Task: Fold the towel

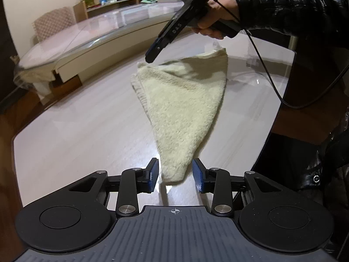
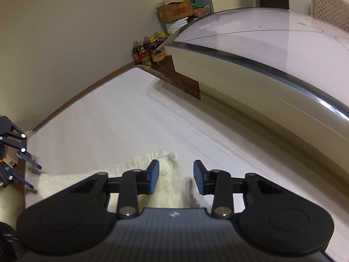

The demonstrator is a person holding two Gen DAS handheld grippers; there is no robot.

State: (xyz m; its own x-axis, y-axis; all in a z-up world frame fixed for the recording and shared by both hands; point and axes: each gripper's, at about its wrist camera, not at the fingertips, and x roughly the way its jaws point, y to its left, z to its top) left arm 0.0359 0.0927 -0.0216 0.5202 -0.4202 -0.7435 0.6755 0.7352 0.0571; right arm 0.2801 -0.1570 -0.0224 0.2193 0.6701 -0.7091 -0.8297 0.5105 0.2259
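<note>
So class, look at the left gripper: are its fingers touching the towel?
Apart. The left wrist view shows the left gripper open, a sliver of table visible between each pad and the towel corner.

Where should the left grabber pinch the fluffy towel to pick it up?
Probably the near corner of the towel. The towel lies folded on the table and narrows to a point that already sits between the open fingers of the left gripper. Come in low and straight ahead, then close on that point.
</note>
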